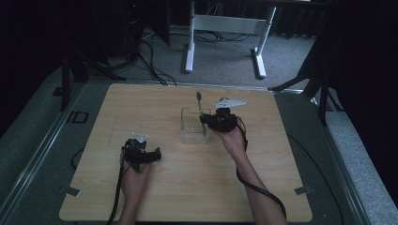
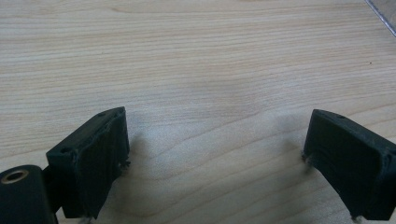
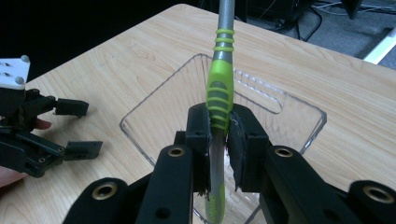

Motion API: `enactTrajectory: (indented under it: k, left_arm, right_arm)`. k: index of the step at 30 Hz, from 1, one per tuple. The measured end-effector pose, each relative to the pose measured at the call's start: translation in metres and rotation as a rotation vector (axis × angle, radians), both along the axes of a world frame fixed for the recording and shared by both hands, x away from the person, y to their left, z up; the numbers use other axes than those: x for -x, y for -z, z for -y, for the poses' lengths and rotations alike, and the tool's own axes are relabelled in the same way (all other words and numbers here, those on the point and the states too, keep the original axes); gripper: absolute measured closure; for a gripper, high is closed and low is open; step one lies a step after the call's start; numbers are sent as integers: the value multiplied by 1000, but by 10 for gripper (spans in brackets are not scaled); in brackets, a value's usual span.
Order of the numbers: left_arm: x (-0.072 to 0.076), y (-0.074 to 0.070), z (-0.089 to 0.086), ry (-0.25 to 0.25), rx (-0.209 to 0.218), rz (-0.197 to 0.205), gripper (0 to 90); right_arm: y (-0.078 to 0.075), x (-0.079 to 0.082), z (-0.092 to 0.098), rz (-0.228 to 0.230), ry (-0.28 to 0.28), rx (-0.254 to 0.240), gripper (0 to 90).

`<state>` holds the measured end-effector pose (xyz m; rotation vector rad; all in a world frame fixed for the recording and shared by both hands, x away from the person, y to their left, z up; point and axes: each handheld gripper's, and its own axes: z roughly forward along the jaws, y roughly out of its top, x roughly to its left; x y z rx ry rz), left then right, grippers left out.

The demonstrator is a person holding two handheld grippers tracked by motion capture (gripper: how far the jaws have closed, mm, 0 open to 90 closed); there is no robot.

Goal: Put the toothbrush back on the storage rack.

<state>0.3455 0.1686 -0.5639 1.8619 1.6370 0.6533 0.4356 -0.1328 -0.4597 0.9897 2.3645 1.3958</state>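
Right tongs [image 3: 219,140] are clamped tight on the green-and-grey toothbrush [image 3: 219,88] — pads pinching its handle, the brush standing nearly upright inside the clear plastic container [image 3: 285,100] at the middle of the table [image 1: 187,187]. Its lower end dips into the container, the grey end pokes above the rim. Over on the left, near side, the left tongs [image 2: 215,154] gape wide above bare wood — gripping nothing. There's pale lettering low on the handle, too blurred to read.
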Motion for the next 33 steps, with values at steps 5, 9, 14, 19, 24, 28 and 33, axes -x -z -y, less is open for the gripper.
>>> enactTrajectory:
  k: [5, 9, 14, 19, 24, 28, 33]
  left_arm:
    - [0, 0, 0, 2, -3, -1, 72]
    - [0, 0, 0, 3, -3, -1, 72]
    - [0, 0, 0, 3, -4, -2, 72]
    - [0, 0, 0, 4, -4, -2, 72]
    - [0, 0, 0, 4, -3, -2, 72]
    - [0, 0, 0, 3, -2, -1, 72]
    - [0, 0, 0, 5, -3, -2, 72]
  right_arm:
    - [4, 2, -1, 1, -9, 32, 785]
    - [6, 4, -2, -5, -17, 45, 784]
    - [8, 6, -3, -15, -35, 65, 768]
    - [9, 7, -3, -16, -55, 75, 691]
    - [7, 9, -1, -9, -48, 58, 573]
    - [4, 10, 3, -3, -39, 43, 491]
    - [0, 16, 10, 12, -35, 41, 442]
